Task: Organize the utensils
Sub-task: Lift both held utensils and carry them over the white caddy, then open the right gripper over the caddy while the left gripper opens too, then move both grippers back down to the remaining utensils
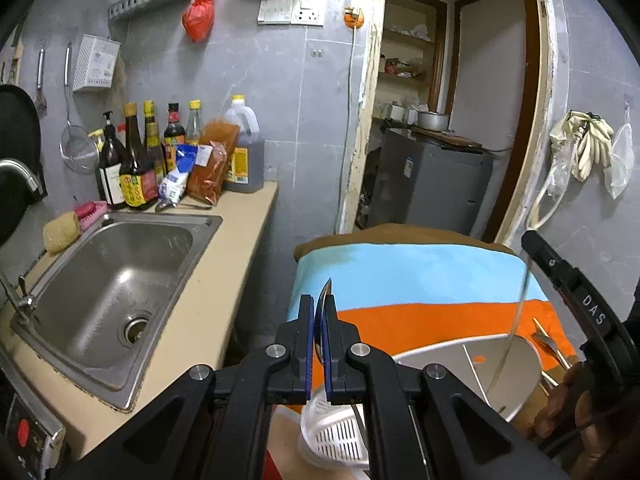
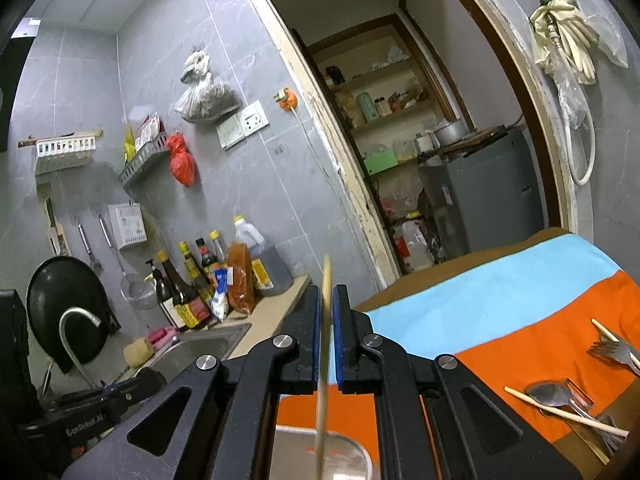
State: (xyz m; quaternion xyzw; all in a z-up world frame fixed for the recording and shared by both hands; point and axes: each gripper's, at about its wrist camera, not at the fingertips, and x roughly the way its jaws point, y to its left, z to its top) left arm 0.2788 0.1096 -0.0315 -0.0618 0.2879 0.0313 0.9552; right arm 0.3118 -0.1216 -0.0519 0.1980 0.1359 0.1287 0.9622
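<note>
My left gripper (image 1: 319, 308) is shut on a metal spoon (image 1: 326, 294), seen edge-on and upright between the blue pads. It hovers over a white slotted basket (image 1: 336, 434) and a steel tray (image 1: 440, 364) on the striped cloth (image 1: 420, 272). My right gripper (image 2: 328, 300) has its jaws slightly apart around a wooden chopstick (image 2: 326, 320). The chopstick looks blurred and loose, and its lower end hangs over the steel tray (image 2: 344, 456). From the left wrist the same chopstick (image 1: 516, 320) reaches down to the tray. A fork (image 2: 614, 350), a spoon (image 2: 548, 394) and chopsticks (image 2: 568, 410) lie on the cloth at the right.
A steel sink (image 1: 120, 280) sits in the beige counter (image 1: 224, 280) to the left, with sauce bottles (image 1: 136, 168) and a sponge (image 1: 62, 232) behind it. A doorway (image 1: 440, 120) opens beyond the table. A hand (image 1: 568, 400) holds the right gripper.
</note>
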